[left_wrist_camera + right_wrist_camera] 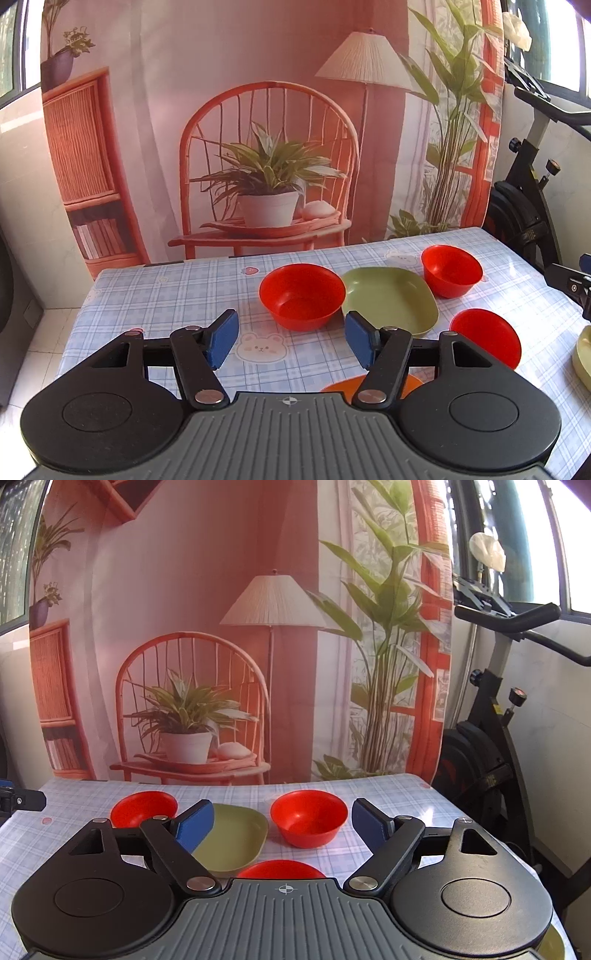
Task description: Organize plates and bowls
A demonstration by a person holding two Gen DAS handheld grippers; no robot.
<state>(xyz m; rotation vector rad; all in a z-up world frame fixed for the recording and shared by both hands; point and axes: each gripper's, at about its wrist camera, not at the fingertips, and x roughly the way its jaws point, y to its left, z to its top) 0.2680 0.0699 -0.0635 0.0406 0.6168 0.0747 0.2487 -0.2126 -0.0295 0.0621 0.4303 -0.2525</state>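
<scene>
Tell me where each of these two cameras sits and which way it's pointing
Left wrist view: rides on the left gripper, looking forward over the table toward the printed backdrop; its open blue fingers show, and the right gripper's edge at far right.
Right wrist view: rides on the right gripper, facing the same backdrop, with an exercise bike to the right; its open fingers show.
Shared: the green plate, three red bowls, the checked tablecloth and the backdrop.
</scene>
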